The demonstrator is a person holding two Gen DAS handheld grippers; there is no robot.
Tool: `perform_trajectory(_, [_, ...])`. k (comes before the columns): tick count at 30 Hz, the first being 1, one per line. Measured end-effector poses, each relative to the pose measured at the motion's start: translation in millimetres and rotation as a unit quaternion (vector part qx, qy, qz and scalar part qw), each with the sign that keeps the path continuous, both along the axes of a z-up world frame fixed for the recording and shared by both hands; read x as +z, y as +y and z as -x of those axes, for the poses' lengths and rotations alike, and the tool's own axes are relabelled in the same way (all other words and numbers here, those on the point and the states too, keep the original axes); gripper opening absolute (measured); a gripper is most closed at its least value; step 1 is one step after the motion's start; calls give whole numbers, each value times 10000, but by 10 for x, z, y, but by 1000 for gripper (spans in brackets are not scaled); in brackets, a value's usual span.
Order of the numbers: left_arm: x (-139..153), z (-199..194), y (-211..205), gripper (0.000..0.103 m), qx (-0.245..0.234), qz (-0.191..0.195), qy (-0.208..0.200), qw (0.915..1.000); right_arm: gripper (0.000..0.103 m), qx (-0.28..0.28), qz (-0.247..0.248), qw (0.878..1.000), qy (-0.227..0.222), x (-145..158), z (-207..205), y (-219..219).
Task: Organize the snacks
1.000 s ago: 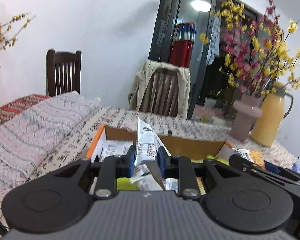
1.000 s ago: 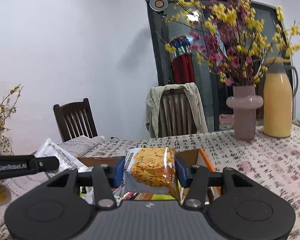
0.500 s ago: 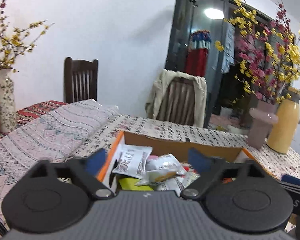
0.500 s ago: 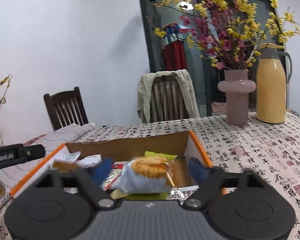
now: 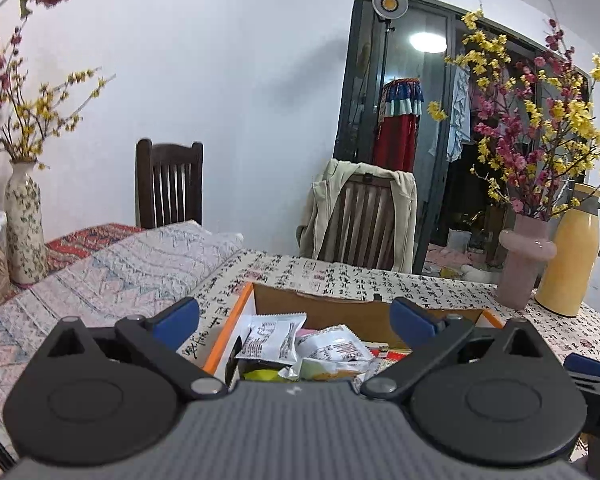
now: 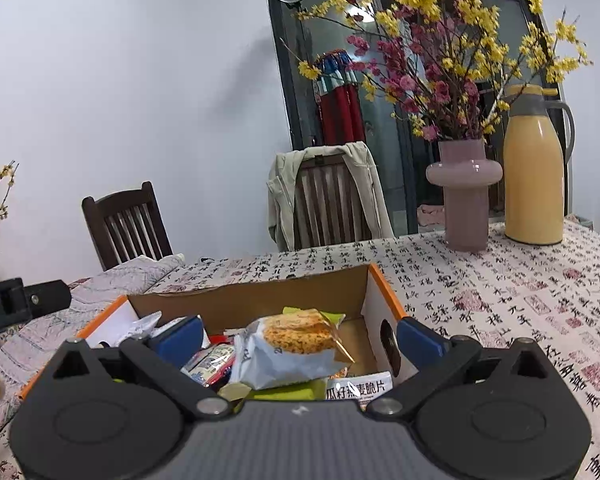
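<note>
An open cardboard box with orange edges sits on the table, holding several snack packets. My left gripper is open just above the box's near left side. A white printed packet lies loose below it. In the right wrist view the same box is in front of my right gripper, whose jaws are opening wide. A silvery packet with an orange cracker picture rests on the pile between them, and neither pad touches it. The left gripper's body shows at the left edge.
A pink vase of red and yellow blossoms and a yellow thermos jug stand at the table's far right. A patterned vase stands far left on a quilted cloth. Two dark wooden chairs stand behind the table, and the right-hand one has a jacket draped over it.
Both grippers went from shut on a packet to open. The white packet and the orange-picture packet dropped onto the pile in the box. The left view has tilted up.
</note>
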State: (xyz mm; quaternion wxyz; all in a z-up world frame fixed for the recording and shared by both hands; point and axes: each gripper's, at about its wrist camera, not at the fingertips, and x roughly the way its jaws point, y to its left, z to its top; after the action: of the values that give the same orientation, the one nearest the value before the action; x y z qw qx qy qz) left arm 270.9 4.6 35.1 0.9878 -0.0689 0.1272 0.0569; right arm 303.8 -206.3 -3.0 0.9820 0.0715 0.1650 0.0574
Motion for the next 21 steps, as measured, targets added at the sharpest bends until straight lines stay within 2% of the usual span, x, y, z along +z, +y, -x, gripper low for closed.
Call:
perform_trajectory(8, [202,516,-81,103,-170,-177,-250,9994,103,118,193,9997,-95,109,488,20])
perform_trajectory(13, [201,912,-79,103,-284,-207,-187,9992,103,149,269,9995,-79,120,864,-26])
perform_trajectory(21, [83,1507,-33,103,-661,-319,156,9972,103,233,287,9993,-64,119,1493,-130])
